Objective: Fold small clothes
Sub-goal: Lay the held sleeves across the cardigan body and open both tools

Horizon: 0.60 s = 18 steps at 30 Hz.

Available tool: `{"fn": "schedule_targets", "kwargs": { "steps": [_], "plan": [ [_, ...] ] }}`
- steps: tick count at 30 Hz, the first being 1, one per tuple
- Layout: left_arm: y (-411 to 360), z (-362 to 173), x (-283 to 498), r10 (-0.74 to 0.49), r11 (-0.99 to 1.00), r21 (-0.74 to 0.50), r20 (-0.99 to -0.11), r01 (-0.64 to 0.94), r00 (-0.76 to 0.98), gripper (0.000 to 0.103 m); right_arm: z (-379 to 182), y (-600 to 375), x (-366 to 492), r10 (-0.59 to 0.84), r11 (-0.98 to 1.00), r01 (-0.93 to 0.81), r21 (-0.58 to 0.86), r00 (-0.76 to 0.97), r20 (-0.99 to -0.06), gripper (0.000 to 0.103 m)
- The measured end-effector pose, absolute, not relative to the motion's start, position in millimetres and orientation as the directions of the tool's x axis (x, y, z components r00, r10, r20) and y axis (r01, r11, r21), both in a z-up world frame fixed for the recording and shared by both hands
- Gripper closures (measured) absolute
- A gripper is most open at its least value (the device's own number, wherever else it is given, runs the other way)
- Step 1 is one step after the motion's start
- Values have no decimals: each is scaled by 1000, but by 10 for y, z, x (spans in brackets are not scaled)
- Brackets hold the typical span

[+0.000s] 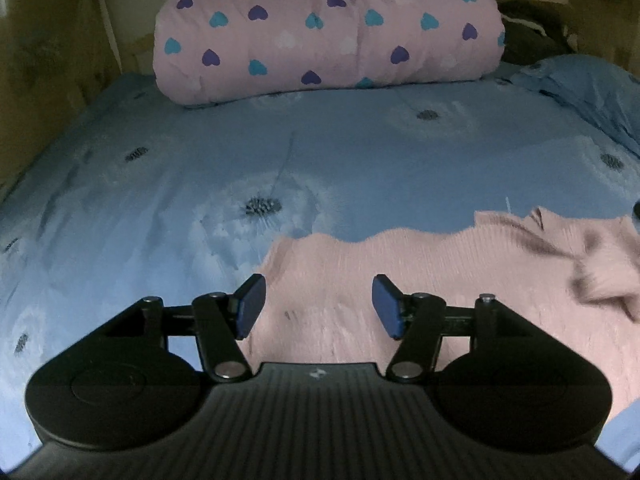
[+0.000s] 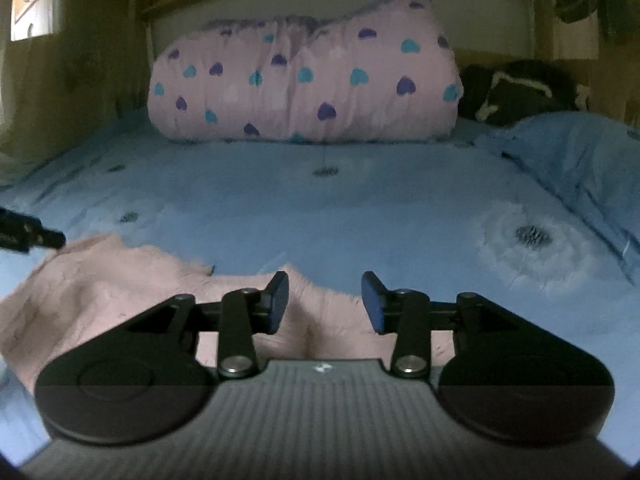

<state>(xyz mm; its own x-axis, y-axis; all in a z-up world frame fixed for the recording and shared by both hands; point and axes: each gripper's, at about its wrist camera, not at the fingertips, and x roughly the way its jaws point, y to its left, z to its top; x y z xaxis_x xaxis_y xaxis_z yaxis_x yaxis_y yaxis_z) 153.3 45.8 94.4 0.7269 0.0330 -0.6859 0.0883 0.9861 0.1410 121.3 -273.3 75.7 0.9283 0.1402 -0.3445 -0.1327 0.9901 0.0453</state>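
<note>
So the pink garment [image 1: 400, 280] lies flat on the blue bed [image 1: 200, 168], and both the left gripper [image 1: 319, 306] and right gripper [image 2: 325, 302] hover apart, clamping nothing. Looks like between folds; next needs pinching an edge.

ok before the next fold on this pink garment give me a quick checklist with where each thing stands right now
1. Left hand-held gripper open, nothing clamped: ok.
2. Right hand-held gripper open, nothing clamped: ok.
3. Pink garment lying on the blue bedsheet: ok.
4. Garment smoothed flat: not ok, its right part is bunched and blurred.
5. Bare sheet beyond the garment for folding: ok; the rolled heart-print quilt sits far back.
6. Whole outline of the garment in view: cannot tell, the near edge is hidden.
</note>
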Motion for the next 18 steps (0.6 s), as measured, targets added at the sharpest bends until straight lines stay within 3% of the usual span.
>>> {"fn": "schedule_targets", "kwargs": {
  "steps": [3, 6, 13, 18],
  "plan": [
    [510, 843, 1436, 37, 992, 113, -669, 52, 743, 38, 824, -2850, 1129, 150, 989, -146, 39, 934, -325, 60],
    [570, 721, 1412, 52, 995, 94, -690, 18, 722, 38, 827, -2963, 1066, 157, 987, -155, 29, 935, -317, 48],
    [484, 557, 1353, 56, 986, 154, -682, 68, 729, 38, 749, -2883, 867, 334, 912, -399, -97, 857, -392, 48],
    [490, 522, 1421, 42, 991, 121, -695, 58, 718, 36, 630, -2641, 989, 407, 871, -485, -72, 797, -446, 48]
  ]
}}
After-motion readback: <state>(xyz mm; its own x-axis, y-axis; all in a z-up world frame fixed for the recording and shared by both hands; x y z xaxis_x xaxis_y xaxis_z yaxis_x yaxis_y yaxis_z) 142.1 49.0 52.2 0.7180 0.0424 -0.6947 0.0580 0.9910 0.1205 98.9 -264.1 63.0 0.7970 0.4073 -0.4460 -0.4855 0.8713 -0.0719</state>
